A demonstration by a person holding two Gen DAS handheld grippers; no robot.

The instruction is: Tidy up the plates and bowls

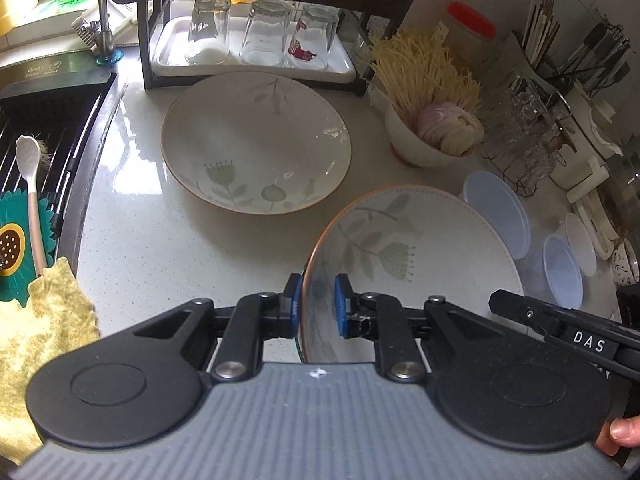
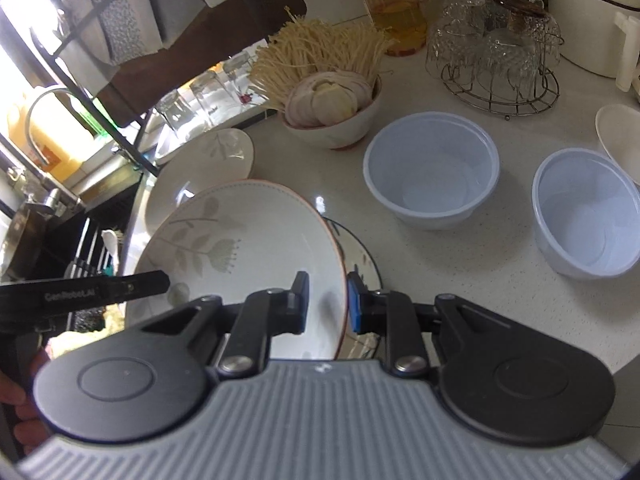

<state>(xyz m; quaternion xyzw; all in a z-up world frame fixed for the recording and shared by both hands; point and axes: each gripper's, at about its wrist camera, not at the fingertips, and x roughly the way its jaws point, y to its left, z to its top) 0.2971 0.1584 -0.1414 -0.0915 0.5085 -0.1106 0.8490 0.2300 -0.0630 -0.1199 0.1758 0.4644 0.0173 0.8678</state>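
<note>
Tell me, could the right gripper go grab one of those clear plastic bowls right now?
Probably not yet. The right gripper is shut on the rim of the floral plate, which the left gripper also grips. The nearer plastic bowl stands open on the counter with nothing blocking it.

A dark-rimmed plate (image 2: 366,256) lies mostly hidden under the lifted floral plate (image 2: 240,248); at nine o'clock, the sink (image 1: 44,128) is cut off.

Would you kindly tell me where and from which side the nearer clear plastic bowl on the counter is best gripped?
Probably by its rim. The plastic bowl stands upright and open, with a thin rolled lip facing the right gripper. One finger inside and one outside that near wall, coming from above, should suit it; the round, tapering body looks too wide to span.
</note>
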